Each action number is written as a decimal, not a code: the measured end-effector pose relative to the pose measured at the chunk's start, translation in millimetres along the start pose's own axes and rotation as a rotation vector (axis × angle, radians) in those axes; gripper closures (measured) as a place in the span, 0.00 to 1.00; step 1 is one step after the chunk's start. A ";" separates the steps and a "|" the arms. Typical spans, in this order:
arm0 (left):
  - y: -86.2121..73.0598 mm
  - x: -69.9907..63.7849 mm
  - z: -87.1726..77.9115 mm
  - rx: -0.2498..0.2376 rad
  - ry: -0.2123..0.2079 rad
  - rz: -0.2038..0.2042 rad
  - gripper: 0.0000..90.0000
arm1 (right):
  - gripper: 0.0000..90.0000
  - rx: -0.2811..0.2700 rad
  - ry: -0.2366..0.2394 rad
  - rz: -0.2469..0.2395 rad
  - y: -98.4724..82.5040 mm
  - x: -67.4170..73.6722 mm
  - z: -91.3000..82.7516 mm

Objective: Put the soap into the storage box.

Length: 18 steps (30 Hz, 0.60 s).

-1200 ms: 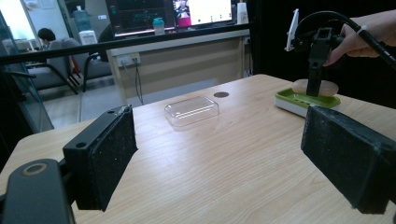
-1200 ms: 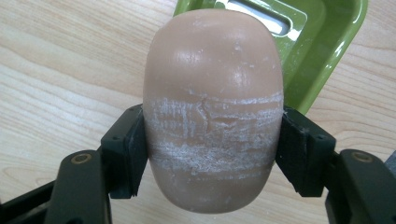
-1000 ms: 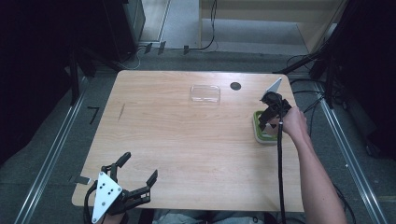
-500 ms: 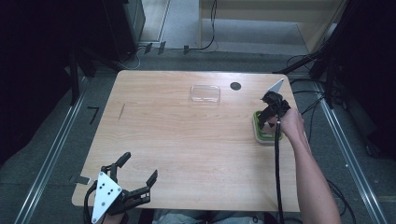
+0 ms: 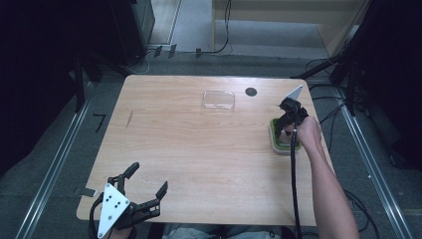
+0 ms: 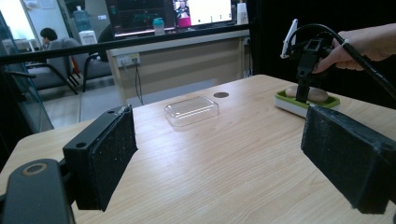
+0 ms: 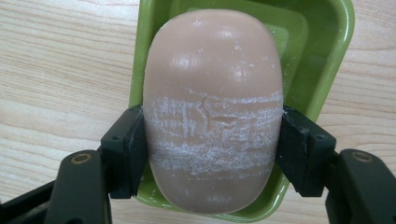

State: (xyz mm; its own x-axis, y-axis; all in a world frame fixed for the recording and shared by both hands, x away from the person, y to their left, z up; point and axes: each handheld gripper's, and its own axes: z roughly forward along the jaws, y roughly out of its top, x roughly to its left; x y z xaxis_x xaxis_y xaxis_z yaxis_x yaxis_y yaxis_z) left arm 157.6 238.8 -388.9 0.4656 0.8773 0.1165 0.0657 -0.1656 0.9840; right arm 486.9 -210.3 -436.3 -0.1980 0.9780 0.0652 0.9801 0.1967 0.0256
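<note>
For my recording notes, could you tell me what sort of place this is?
Probably an office or lab: lit monitors behind a glass partition, grey office chairs, and a light wooden table with cables on the floor.

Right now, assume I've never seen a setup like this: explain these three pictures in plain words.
There is no robot. A person at a wooden table holds a hand-held two-jaw gripper in each hand, and each gripper carries its own camera.

The high view looks down from above the person's side. The left gripper sits near the front left edge of the table, jaws wide open, holding nothing. The right gripper reaches down into a green soap dish near the right edge.

The left gripper view looks across the table between its own black jaws. It shows a clear plastic lid lying farther back.

The right gripper view looks straight down. Its jaws press both sides of a tan bar of soap that lies in the dish.
</note>
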 end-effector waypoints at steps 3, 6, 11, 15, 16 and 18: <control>0.0 0.0 0.1 -0.001 0.000 0.000 0.12 | 0.37 0.002 -0.001 0.016 0.8 0.0 1.5; 0.0 0.1 0.1 0.000 -0.001 0.000 0.12 | 0.37 -0.001 0.002 0.029 1.5 -0.9 3.7; -0.1 0.1 0.3 0.000 0.000 0.000 0.12 | 0.37 -0.001 0.007 0.049 1.7 -2.5 6.1; 0.0 -0.1 0.4 0.000 0.000 0.000 0.12 | 0.37 -0.006 0.007 0.064 1.6 -3.7 7.5; 0.0 -0.1 0.4 0.000 -0.001 0.000 0.12 | 0.37 -0.004 0.006 0.069 1.5 -3.9 8.1; 0.0 -0.1 0.4 0.000 -0.001 0.000 0.12 | 0.37 -0.003 0.007 0.074 1.6 -4.6 9.2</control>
State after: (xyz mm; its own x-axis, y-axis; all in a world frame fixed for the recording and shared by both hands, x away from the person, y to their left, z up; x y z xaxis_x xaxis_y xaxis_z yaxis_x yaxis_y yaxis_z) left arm 157.9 238.6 -389.0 0.4661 0.8771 0.1160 0.0658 -0.1651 0.9841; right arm 489.5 -213.8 -445.7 -0.1249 0.9894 0.0738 0.9921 0.1235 0.0239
